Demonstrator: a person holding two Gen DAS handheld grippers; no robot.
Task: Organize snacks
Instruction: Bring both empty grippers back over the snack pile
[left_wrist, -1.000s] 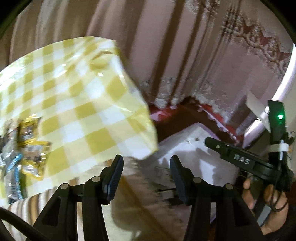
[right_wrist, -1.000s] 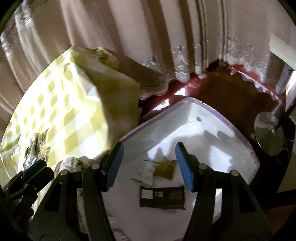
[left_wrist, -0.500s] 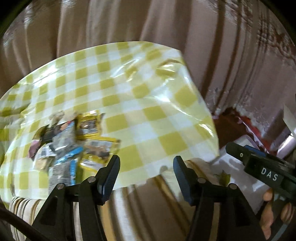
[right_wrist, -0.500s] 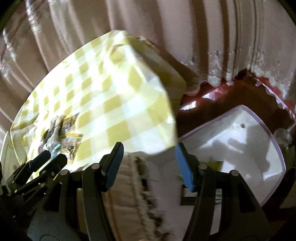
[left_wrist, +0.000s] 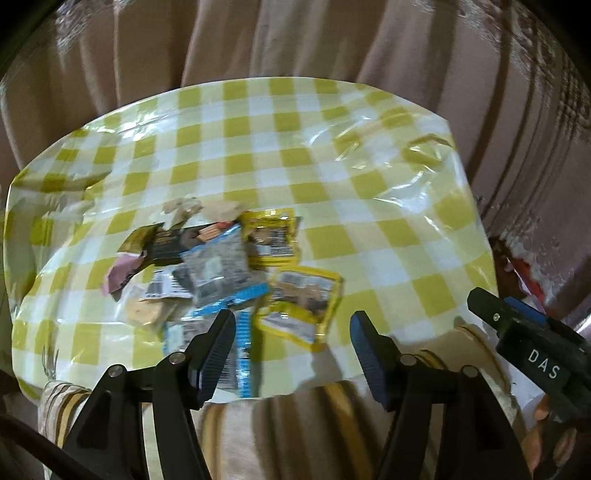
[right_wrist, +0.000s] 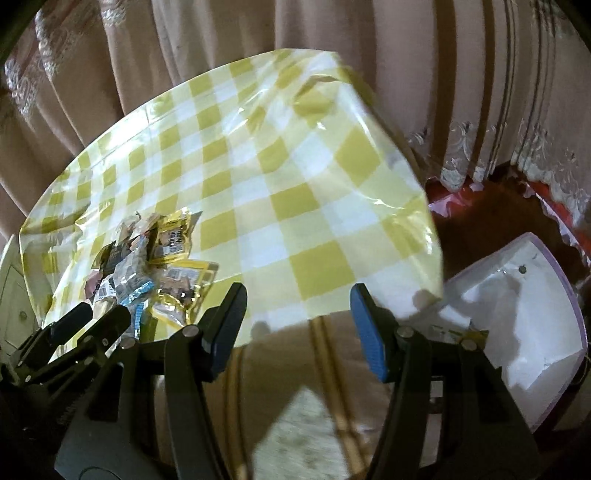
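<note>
Meanwhile both empty grippers, left gripper (left_wrist: 291, 332) and right gripper (right_wrist: 297, 314), gape above the heaped, variously-angled snack packets (left_wrist: 236, 273).

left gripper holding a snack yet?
No: the left gripper is open with nothing between its fingers, and the snack pile lies on the checked tablecloth beyond it.

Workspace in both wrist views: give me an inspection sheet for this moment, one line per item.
Surface: table under a yellow-checked glossy cloth, wrinkled at the far corner.
Job's things: snack packets heaped near the front edge; white bin beside and below the table, a few packets inside.
Clutter: nothing seen.
Grippers: left gripper open, empty, over the table's front edge; right gripper open, empty.
Cables: dark cable by the left gripper.
Surroundings: curtains, red floor.
</note>
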